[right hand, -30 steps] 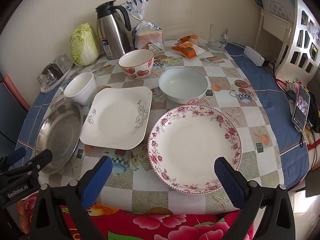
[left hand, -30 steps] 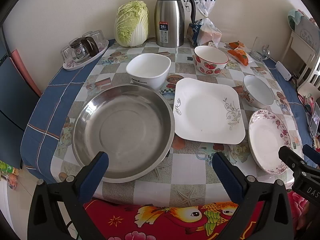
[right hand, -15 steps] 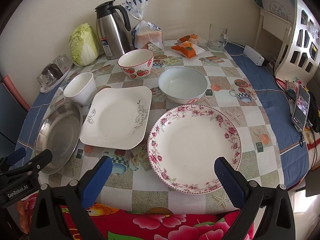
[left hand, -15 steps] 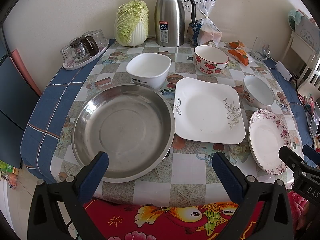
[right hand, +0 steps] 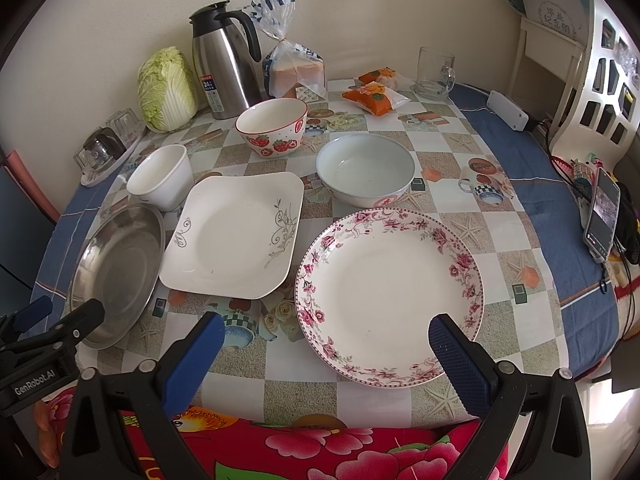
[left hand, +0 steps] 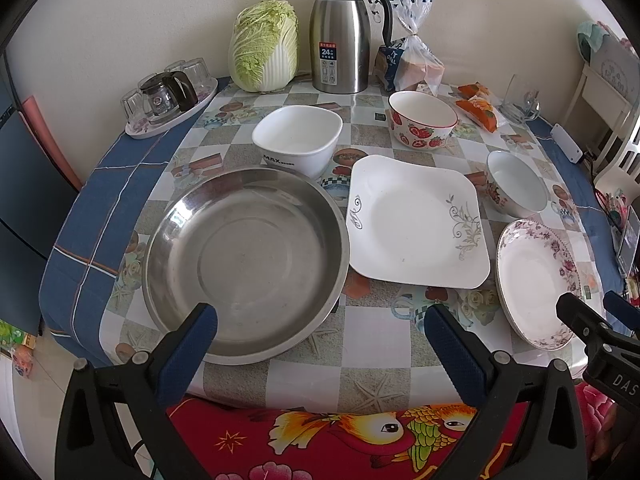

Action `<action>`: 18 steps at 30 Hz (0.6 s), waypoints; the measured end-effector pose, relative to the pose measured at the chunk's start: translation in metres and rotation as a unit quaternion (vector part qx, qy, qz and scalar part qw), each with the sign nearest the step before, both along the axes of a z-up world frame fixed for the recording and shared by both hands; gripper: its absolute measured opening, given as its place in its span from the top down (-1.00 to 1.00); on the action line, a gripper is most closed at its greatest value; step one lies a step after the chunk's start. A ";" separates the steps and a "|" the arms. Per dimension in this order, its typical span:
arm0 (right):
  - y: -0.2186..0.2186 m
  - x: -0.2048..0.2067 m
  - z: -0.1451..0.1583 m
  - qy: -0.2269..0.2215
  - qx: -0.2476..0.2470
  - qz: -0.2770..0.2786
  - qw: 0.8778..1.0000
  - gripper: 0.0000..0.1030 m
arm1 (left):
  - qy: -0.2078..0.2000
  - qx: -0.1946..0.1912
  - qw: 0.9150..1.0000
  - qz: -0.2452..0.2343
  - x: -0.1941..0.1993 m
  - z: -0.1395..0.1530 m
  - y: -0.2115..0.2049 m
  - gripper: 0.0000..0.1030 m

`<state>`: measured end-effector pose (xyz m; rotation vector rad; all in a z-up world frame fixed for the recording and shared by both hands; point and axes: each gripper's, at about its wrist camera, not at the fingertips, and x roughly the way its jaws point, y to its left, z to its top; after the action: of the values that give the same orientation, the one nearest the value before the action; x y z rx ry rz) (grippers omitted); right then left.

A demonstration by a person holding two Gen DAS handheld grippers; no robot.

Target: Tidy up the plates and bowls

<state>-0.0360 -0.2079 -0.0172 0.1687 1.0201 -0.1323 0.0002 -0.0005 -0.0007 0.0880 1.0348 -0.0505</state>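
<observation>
We see three plates in a row along the near part of the round table with its checked oilcloth (left hand: 372,364): a wide stainless-steel round plate (left hand: 244,260) on the left, a white square plate with grey scroll decoration (left hand: 416,228) in the middle with its left edge just beside the steel rim, and a round white plate with a pink floral border (right hand: 390,292) on the right. Behind them stand three bowls: a white squarish bowl with dark lettering (left hand: 298,140) at the far edge of the steel plate, a white bowl printed with red strawberries (left hand: 422,124) farther back, and a pale round bowl with a patterned outside (right hand: 366,168) just beyond the floral plate. Our left gripper (left hand: 320,332) hovers at the near table edge with its blue-padded fingers (left hand: 188,348) spread wide, holding nothing, one over the steel plate's near rim. Our right gripper (right hand: 326,340) is likewise wide apart and empty, its right finger over the floral plate's near rim. Along the far wall we see a pale green napa cabbage (left hand: 264,46), a steel thermos jug with black handle (left hand: 340,36), a bagged bread loaf (right hand: 296,68), orange snack packets (right hand: 374,96) and a clear glass mug (right hand: 434,72); a tray of upturned glasses (left hand: 170,96) sits far left.
</observation>
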 end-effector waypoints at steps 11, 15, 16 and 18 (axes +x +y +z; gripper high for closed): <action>-0.001 0.000 0.000 0.004 0.004 0.003 1.000 -1.00 | 0.006 -0.009 1.000 0.000 -0.007 -0.005 0.000 -1.00; 0.008 0.005 0.007 -0.005 0.016 0.031 0.999 -1.00 | 0.022 -0.057 0.998 -0.008 0.003 0.000 0.013 -1.00; 0.012 0.006 0.009 -0.012 0.021 0.038 0.999 -1.00 | 0.016 -0.061 0.998 -0.008 0.005 0.002 0.017 -1.00; 0.023 0.015 0.017 -0.025 0.036 0.062 0.997 -1.00 | 0.013 -0.067 0.998 -0.002 0.009 0.006 0.027 -1.00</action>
<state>-0.0207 -0.1847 0.0003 0.1736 0.9827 0.0225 0.0092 0.0262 0.0051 -0.0318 1.0547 -0.1249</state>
